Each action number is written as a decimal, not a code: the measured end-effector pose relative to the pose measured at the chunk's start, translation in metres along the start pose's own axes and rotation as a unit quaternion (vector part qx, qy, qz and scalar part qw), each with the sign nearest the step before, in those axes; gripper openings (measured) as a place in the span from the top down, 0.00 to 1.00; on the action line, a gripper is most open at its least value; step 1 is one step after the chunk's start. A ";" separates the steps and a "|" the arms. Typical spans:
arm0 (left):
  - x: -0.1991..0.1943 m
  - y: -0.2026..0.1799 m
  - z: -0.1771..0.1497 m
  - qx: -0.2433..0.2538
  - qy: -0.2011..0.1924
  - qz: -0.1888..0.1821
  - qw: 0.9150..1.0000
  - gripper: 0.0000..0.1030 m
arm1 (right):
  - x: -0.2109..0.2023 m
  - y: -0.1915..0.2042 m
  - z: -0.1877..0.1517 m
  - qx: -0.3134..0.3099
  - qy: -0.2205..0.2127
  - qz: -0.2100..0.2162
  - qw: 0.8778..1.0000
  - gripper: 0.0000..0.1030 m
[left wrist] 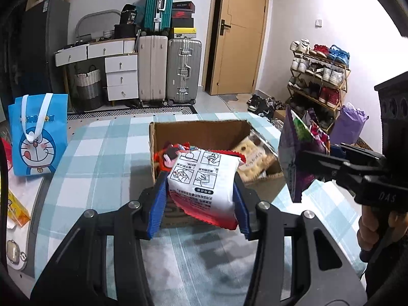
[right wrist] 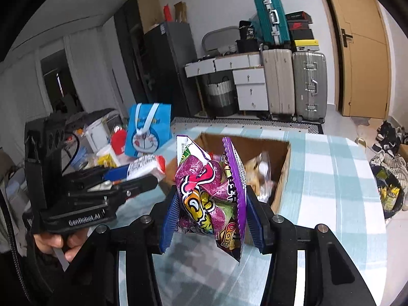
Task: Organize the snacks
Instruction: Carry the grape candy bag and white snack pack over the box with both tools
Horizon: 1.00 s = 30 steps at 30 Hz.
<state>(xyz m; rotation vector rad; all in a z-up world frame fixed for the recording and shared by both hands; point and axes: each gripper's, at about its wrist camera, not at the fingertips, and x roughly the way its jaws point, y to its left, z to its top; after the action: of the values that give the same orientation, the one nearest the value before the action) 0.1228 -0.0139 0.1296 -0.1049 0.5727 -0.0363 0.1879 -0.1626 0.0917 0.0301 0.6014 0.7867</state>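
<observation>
Snacks up in both grippers. Left gripper has its blue pads clamped on a white-and-red packet, held above the near edge of the cardboard box. Right gripper pinches a crumpled purple bag upright between its pads, also clear of the checked tablecloth, just in front of the box. Inside the box lie a clear pack of biscuits and more red wrappers. A blue cartoon tote stands well off to the left on the table. A hand shows under the left grip.
</observation>
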 end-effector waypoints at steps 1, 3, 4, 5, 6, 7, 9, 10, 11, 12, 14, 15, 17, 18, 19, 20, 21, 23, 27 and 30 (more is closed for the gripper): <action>0.000 0.000 0.002 -0.001 -0.001 0.002 1.000 0.57 | 0.000 0.000 0.004 0.004 -0.005 -0.002 1.000 0.52; 0.000 0.001 0.006 -0.002 -0.004 0.005 1.000 0.57 | 0.002 -0.003 0.012 0.010 -0.009 -0.006 1.000 0.52; 0.000 0.003 0.008 -0.004 -0.006 0.009 1.000 0.57 | 0.004 -0.004 0.015 0.012 -0.012 -0.010 1.000 0.52; 0.002 0.003 0.010 -0.005 -0.006 0.011 1.000 0.57 | 0.005 -0.004 0.018 0.014 -0.015 -0.013 1.000 0.52; 0.003 0.005 0.012 -0.006 -0.006 0.012 1.000 0.57 | 0.007 -0.006 0.020 0.017 -0.016 -0.014 1.000 0.52; 0.003 0.006 0.014 -0.008 -0.007 0.013 1.000 0.57 | 0.009 -0.007 0.023 0.020 -0.018 -0.015 1.000 0.52; 0.005 0.010 0.019 -0.012 -0.010 0.016 1.000 0.57 | 0.012 -0.011 0.027 0.027 -0.021 -0.017 0.999 0.52; 0.007 0.011 0.022 -0.013 -0.010 0.018 1.000 0.57 | 0.015 -0.013 0.028 0.030 -0.022 -0.019 0.999 0.52; 0.008 0.013 0.024 -0.015 -0.011 0.022 1.000 0.57 | 0.017 -0.016 0.031 0.034 -0.024 -0.021 0.999 0.52; 0.013 0.012 0.027 -0.016 -0.011 0.024 1.000 0.57 | 0.019 -0.018 0.032 0.037 -0.026 -0.023 0.999 0.52; 0.018 0.013 0.031 -0.020 -0.012 0.028 0.999 0.57 | 0.024 -0.024 0.035 0.047 -0.028 -0.026 0.998 0.52; 0.027 0.011 0.035 -0.022 -0.011 0.029 0.999 0.57 | 0.027 -0.027 0.036 0.053 -0.028 -0.025 0.998 0.52; 0.035 0.012 0.039 -0.026 -0.011 0.031 0.999 0.57 | 0.034 -0.032 0.040 0.061 -0.027 -0.027 0.997 0.52; 0.044 0.010 0.043 -0.025 -0.012 0.033 0.999 0.57 | 0.038 -0.034 0.042 0.062 -0.027 -0.028 0.997 0.52; 0.049 0.009 0.045 -0.025 -0.011 0.035 0.999 0.57 | 0.043 -0.036 0.043 0.064 -0.026 -0.030 0.997 0.52; 0.056 0.008 0.046 -0.023 -0.008 0.037 0.999 0.57 | 0.046 -0.037 0.044 0.065 -0.023 -0.032 0.997 0.52; 0.063 0.008 0.049 -0.022 -0.007 0.038 0.999 0.57 | 0.051 -0.037 0.045 0.062 -0.021 -0.036 0.997 0.52; 0.074 0.008 0.050 -0.019 -0.003 0.042 0.999 0.57 | 0.060 -0.037 0.047 0.058 -0.021 -0.040 0.997 0.52; 0.096 0.010 0.050 -0.020 0.002 0.047 0.999 0.57 | 0.077 -0.041 0.049 0.063 -0.018 -0.039 0.997 0.52; 0.114 0.011 0.049 -0.014 0.006 0.056 0.998 0.57 | 0.088 -0.045 0.049 0.067 -0.015 -0.041 0.997 0.52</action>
<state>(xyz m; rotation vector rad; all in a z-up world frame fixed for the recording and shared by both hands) 0.2454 -0.0059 0.1078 -0.1000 0.5909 0.0792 0.2913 -0.1258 0.0781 0.1387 0.6212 0.6643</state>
